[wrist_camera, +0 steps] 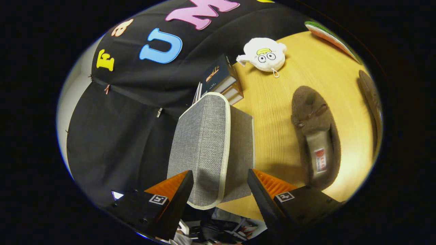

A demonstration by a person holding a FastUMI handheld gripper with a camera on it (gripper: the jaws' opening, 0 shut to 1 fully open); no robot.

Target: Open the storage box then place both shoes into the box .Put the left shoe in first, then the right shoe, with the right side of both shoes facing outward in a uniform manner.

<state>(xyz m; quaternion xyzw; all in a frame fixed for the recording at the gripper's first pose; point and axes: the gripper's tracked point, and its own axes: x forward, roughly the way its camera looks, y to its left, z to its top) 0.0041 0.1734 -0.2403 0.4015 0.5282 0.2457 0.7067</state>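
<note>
1. We see our gripper (pixel 219 190) spread wide around the grey storage box (pixel 211 149), its lid edge between the fingers, untouched.
2. The brown shoe (pixel 315 136) lies on the table (pixel 272 112) beside the box, toe pointing away from the fingers.
3. A second shoe (pixel 371 98) lies beyond it.

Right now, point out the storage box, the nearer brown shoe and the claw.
storage box (pixel 204 143): gripper view, on its grey fabric lid.
brown shoe (pixel 315 136): gripper view, on its insole.
claw (pixel 219 190): gripper view, midway between open fingertips.
</note>
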